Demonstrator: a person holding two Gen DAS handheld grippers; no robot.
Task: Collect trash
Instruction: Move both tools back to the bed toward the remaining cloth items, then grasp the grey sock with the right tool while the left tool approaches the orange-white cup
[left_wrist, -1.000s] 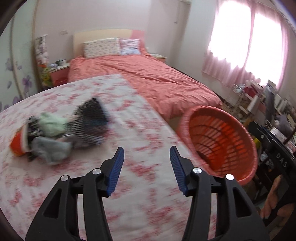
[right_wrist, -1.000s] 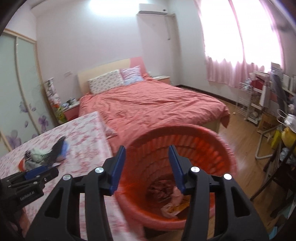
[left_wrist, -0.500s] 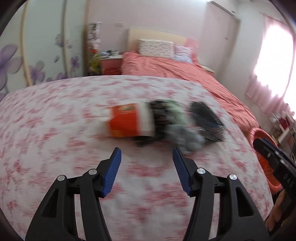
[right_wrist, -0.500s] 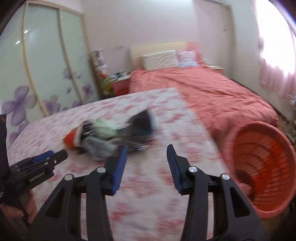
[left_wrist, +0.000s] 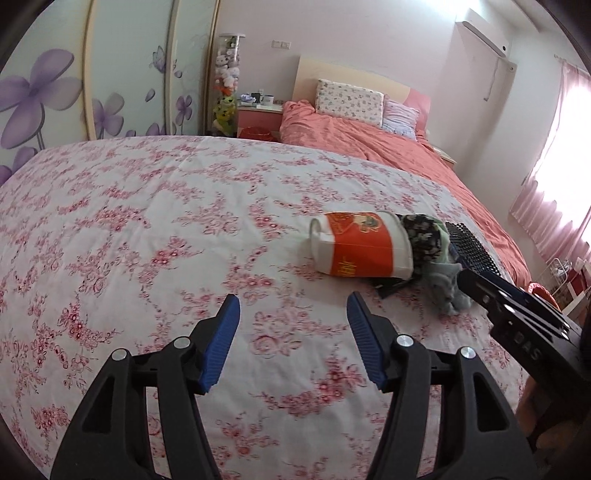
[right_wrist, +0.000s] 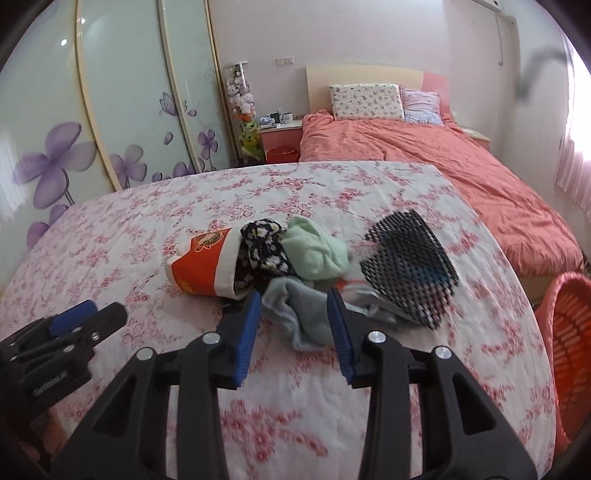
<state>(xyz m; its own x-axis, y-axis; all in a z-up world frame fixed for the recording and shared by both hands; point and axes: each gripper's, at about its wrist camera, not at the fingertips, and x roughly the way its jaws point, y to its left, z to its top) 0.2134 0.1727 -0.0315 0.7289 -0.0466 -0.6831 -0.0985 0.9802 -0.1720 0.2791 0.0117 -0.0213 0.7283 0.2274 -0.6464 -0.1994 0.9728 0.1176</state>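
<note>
Cup (right_wrist: 201, 267) orange-white, tipped, rags (right_wrist: 303, 280) spilling out

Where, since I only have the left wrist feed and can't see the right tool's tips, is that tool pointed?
Observer: The right tool is open, and the grey cloth sits in the gap between its fingers. I cannot tell whether they touch it.
Operator: What lies just past that cloth?
Observer: A mint-green cloth is bunched behind it, between the dark floral cloth and the black mesh.
Operator: And the basket? I only get a sliver.
Observer: The orange basket stands off the table's right side, its rim below the floral tablecloth. Its inside is out of frame.
</note>
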